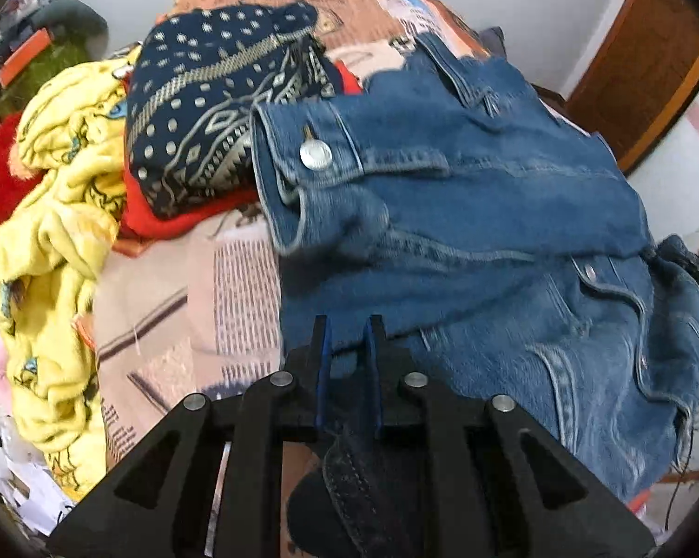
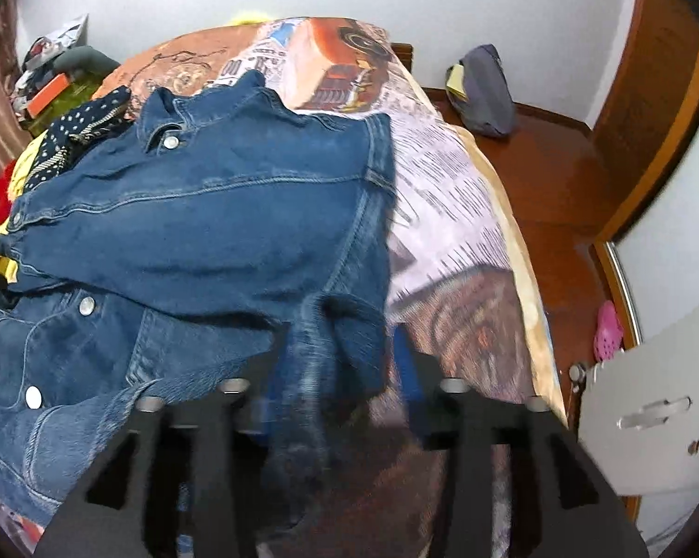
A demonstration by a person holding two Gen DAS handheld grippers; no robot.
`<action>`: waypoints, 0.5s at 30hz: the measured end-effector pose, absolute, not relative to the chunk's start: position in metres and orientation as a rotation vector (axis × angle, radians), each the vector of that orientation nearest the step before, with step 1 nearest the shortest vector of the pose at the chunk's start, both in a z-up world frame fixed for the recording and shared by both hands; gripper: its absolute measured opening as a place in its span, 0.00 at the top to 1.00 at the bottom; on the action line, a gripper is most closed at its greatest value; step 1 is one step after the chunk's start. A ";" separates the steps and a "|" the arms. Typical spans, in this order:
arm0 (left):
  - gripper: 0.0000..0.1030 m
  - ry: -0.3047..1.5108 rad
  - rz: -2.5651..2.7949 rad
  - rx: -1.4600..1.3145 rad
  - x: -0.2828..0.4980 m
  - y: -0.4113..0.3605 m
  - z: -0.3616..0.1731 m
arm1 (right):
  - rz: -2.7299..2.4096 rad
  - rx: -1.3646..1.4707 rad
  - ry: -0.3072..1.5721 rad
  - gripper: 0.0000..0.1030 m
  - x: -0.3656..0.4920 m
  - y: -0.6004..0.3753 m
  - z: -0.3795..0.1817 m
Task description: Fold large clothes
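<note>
Left gripper (image 1: 348, 325): jaws nearly together, a dark strip of denim hem running down between the blue pads and hanging below them, so it reads as pinching the near edge of the denim jacket (image 1: 465, 214). Contact on both pads is likely but slightly blurred.

Right gripper (image 2: 345, 339): jaws stand fairly wide, and a bunched fold of the jacket's lower corner sits between them. Heavy motion blur here; cannot tell if the pads press on the cloth or just straddle it.

Key relation: the jacket lies straight ahead of both grippers and away from them on the bed (image 2: 465, 242), collar (image 2: 173, 111) at the far end, hem at the near end under the grippers. Its long axis runs near-to-far, away from the person. One sleeve is folded across the body, its buttoned cuff (image 1: 303, 153) pointing toward the left side. Left gripper holds the left near corner, right gripper is at the right near corner, so each hand is nearest its own side of the hem.

Judgement: next fold probably carries the hem forward toward the collar; both corners need a firm hold first, and the right one looks doubtful.

Further out, left of the jacket: navy patterned garment (image 1: 219, 116) on red cloth, then a crumpled yellow garment (image 1: 56, 232).
</note>
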State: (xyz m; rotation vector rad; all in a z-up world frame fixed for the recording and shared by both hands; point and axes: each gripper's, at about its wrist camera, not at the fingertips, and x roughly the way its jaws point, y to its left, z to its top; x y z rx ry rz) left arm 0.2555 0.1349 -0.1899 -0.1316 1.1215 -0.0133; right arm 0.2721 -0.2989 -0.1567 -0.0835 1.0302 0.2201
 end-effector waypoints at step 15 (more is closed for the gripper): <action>0.39 1.148 -0.157 -0.234 0.189 0.132 -0.169 | 0.302 -0.055 1.053 0.30 0.230 -0.307 -0.149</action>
